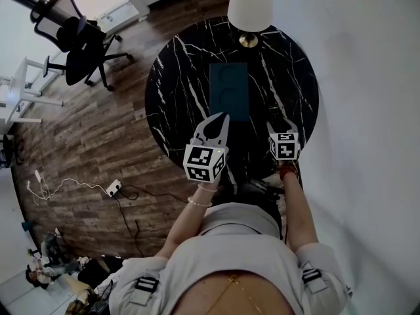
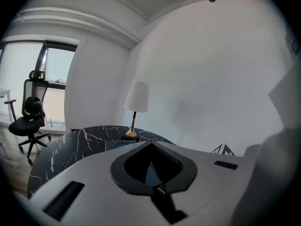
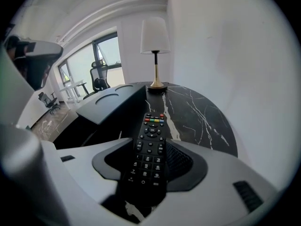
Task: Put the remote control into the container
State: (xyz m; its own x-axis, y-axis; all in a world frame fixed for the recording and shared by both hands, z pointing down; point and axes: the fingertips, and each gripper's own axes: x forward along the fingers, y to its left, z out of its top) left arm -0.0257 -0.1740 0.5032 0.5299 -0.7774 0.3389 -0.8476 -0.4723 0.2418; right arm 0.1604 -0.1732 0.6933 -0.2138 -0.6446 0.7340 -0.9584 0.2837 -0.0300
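Head view, then each gripper: remote held short of the container

Head view shows both forearms reaching forward over the near edge of the round table (image 1: 172, 97), left gripper (image 1: 220, 120) beside right gripper (image 1: 279, 125), with the container (image 1: 228, 90) mid-table beyond them. Left gripper view: jaws pressed together on nothing, apparently kept idle. Right gripper view: jaws clamp the remote control (image 3: 151, 126) at its lower half, buttons up, nose pointing ahead, probably so it can slide into the container just left of it
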